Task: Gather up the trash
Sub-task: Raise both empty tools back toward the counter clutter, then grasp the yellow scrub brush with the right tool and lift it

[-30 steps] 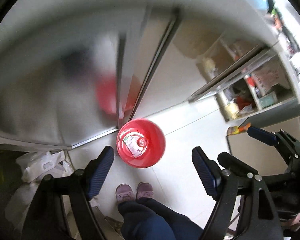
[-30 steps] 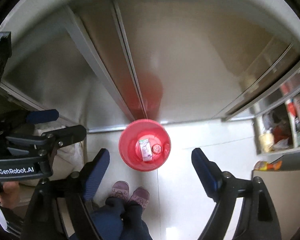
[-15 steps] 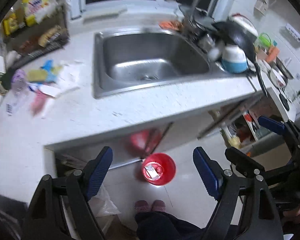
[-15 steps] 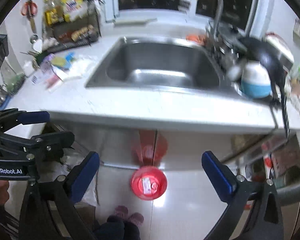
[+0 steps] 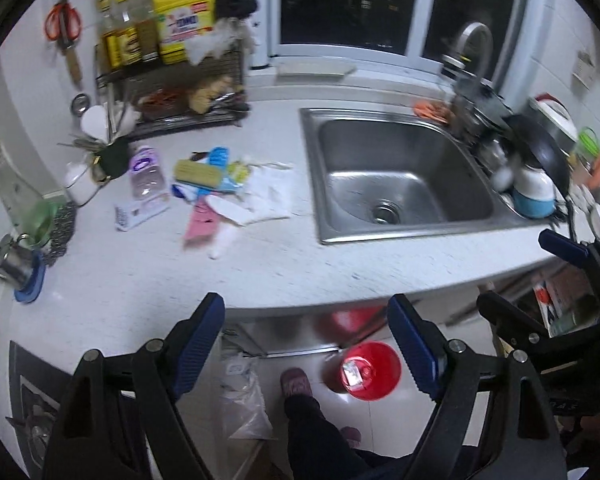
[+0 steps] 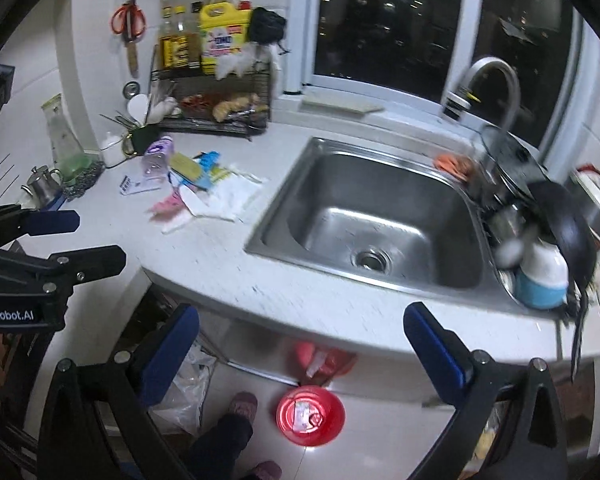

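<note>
Two claws: left gripper (image 5: 306, 342) and right gripper (image 6: 302, 348), both spread wide, nothing between the blue ribbed pads, both hanging in front of the counter edge.
Trash: loose heap of wrappers (image 5: 224, 188) on the white counter (image 5: 260, 264), left of the sink (image 5: 392, 176); well apart from both claws.
Bin: red bucket (image 6: 310, 414) on the floor tiles below the counter, a couple of scraps already inside.
Stage, as judged: reach toward the heap not yet begun; most of the litter left to collect.
Risk, thin sheets: flat white paper likely to slide under the pads instead of lifting; cause, smooth counter and little thickness to pinch.
Risk, neighbours: purple bottle (image 5: 144, 170) and small metal pot (image 5: 14, 266) near the heap; a broad sweep could knock them.
Risk, drop: bucket low and far under the edge; light scraps could drift and miss.
Materials: brushed steel basin, speckled stone top, crinkled plastic and paper, glossy red plastic, wire rack (image 5: 184, 96) behind.
</note>
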`<action>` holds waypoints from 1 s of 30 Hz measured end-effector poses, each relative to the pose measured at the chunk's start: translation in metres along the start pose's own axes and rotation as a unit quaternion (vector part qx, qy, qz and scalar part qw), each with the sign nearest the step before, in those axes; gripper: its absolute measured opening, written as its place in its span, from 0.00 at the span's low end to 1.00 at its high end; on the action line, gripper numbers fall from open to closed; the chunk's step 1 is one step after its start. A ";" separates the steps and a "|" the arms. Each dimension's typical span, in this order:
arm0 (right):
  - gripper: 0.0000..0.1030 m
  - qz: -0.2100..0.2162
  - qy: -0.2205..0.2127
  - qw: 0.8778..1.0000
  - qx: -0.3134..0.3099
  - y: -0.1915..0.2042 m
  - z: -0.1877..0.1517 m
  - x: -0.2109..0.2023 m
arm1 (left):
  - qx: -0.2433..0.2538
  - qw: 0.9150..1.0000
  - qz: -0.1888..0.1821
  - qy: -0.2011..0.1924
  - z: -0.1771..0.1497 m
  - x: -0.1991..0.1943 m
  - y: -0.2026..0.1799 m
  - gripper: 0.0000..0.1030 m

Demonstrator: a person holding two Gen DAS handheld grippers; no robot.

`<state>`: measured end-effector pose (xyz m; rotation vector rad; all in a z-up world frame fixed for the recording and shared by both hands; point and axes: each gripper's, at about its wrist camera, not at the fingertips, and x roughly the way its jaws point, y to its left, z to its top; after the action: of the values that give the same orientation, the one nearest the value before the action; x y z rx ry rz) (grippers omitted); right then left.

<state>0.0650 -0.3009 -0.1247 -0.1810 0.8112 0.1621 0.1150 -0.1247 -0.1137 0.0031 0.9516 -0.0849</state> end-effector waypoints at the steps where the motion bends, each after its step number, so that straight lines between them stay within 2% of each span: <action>1: 0.99 0.005 -0.002 1.000 -0.008 0.005 0.008 0.006 | -0.005 1.000 0.003 0.001 0.004 0.002 0.008 0.80; 12: 0.99 0.039 -0.007 0.995 -0.095 0.058 0.104 0.076 | -0.070 0.997 0.024 0.010 0.062 0.033 0.108 0.80; 19: 0.99 0.081 0.000 0.986 -0.145 0.106 0.164 0.133 | -0.106 0.993 0.040 0.031 0.095 0.063 0.177 0.80; 27: 0.99 0.120 0.040 0.971 -0.203 0.151 0.198 0.205 | -0.142 0.986 0.045 0.075 0.107 0.122 0.243 0.80; 28: 0.98 0.123 0.052 0.968 -0.212 0.157 0.199 0.216 | -0.142 0.985 0.049 0.084 0.107 0.132 0.248 0.80; 30: 0.84 0.128 0.079 0.962 -0.228 0.167 0.199 0.237 | -0.146 0.983 0.050 0.100 0.102 0.149 0.257 0.80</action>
<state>0.3302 -0.0771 -0.1804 -0.5297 0.9461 0.5881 0.3036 0.1165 -0.1847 -0.2140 1.1561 0.1507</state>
